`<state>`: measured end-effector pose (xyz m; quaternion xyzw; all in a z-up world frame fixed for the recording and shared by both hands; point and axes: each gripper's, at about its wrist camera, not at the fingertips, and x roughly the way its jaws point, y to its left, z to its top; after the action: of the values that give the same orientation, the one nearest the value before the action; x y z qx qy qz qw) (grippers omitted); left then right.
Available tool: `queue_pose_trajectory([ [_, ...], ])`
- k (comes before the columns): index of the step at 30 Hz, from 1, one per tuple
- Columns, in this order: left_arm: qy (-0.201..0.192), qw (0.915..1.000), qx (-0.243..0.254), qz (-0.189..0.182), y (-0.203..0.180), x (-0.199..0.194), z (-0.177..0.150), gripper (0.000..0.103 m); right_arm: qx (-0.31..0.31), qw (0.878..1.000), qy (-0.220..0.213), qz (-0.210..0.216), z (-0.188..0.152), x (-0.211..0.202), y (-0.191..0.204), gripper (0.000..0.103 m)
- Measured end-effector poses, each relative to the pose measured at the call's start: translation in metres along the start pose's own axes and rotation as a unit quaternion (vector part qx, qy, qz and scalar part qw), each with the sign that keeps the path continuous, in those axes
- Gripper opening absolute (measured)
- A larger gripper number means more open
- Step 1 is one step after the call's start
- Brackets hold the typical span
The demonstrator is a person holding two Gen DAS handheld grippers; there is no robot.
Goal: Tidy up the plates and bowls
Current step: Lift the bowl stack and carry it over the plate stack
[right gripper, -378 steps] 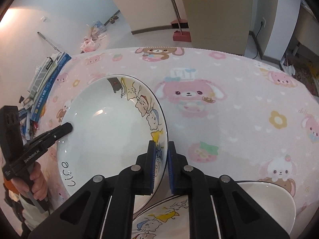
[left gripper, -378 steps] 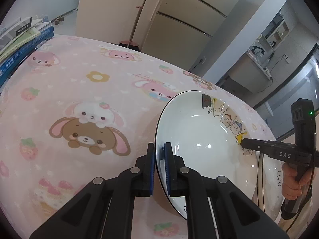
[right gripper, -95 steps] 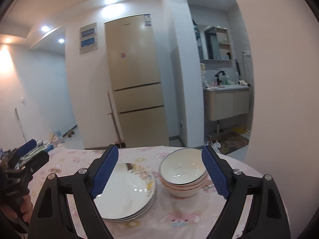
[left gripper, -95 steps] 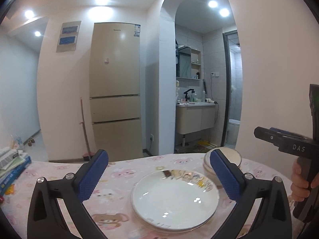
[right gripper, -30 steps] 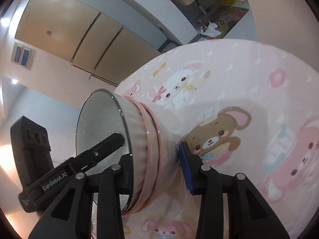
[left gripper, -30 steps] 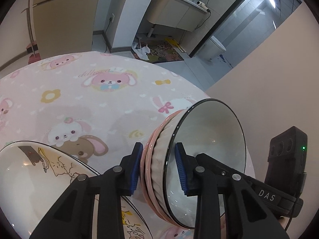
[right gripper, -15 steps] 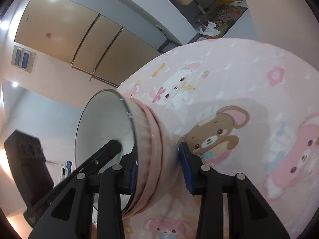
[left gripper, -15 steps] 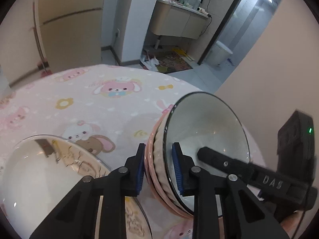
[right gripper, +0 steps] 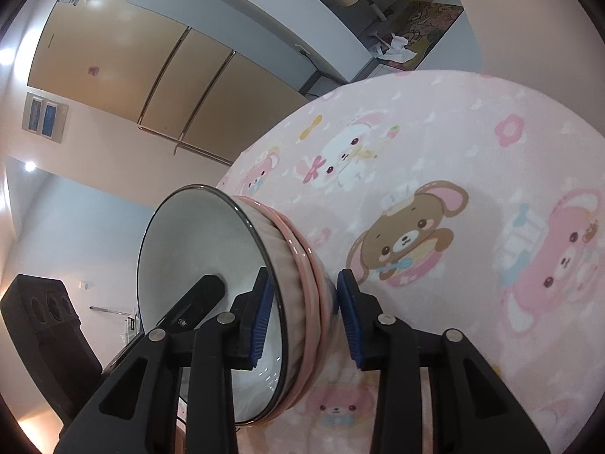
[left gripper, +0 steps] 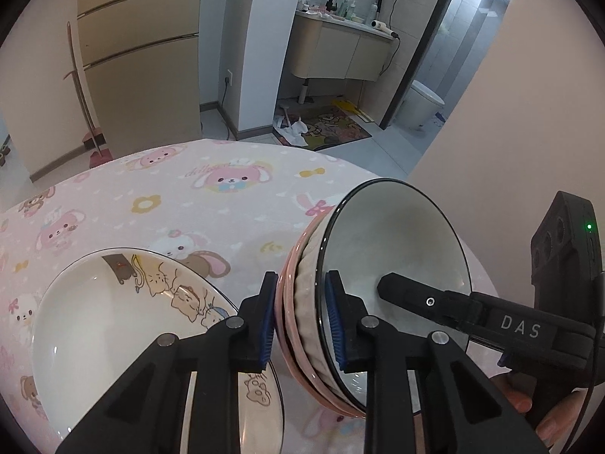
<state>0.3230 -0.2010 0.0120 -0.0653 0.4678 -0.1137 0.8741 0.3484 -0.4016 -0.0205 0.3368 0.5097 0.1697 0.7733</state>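
A stack of nested bowls [left gripper: 393, 249], a white bowl with a dark rim inside pink ones, is held between both grippers above the pink cartoon tablecloth [left gripper: 196, 204]. My left gripper [left gripper: 300, 319] is shut on the stack's left rim. My right gripper [right gripper: 302, 316] is shut on its opposite rim; the stack [right gripper: 211, 265] fills the lower left of the right wrist view. The right gripper's finger also shows inside the bowl in the left wrist view [left gripper: 416, 295]. A stack of white cartoon plates [left gripper: 113, 314] lies on the table just left of the bowls.
The round table's far edge curves behind the bowls [left gripper: 340, 162]. Beyond stand a beige fridge [left gripper: 140, 49], a broom [left gripper: 81, 87] and an open bathroom doorway [left gripper: 416, 75]. A wall [left gripper: 529, 121] is close on the right.
Over the last second both grippers closed tighter on the bowl stack and lifted it a little, the views tilting up. Earlier, both grippers were open, and before that held a plate.
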Motion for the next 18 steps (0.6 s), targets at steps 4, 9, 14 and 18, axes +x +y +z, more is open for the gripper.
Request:
queue_pose_trajectory([
  [4, 0.006, 1.0000, 0.000, -0.003, -0.005, -0.014, 0.001, 0.026, 0.003, 1.000, -0.009, 0.006, -0.002, -0.012, 0.007, 0.034],
  [9, 0.018, 0.9997, -0.011, -0.010, -0.005, -0.024, -0.003, 0.026, -0.001, 1.000, -0.004, -0.009, -0.009, -0.020, 0.016, 0.034],
  [14, 0.018, 0.9996, -0.016, -0.013, -0.004, -0.039, -0.010, 0.026, -0.001, 1.000, 0.007, -0.017, -0.017, -0.029, 0.025, 0.034],
  [18, -0.006, 0.9995, -0.030, -0.008, 0.003, -0.060, -0.016, 0.026, -0.010, 1.000, 0.004, -0.023, -0.026, -0.033, 0.043, 0.034],
])
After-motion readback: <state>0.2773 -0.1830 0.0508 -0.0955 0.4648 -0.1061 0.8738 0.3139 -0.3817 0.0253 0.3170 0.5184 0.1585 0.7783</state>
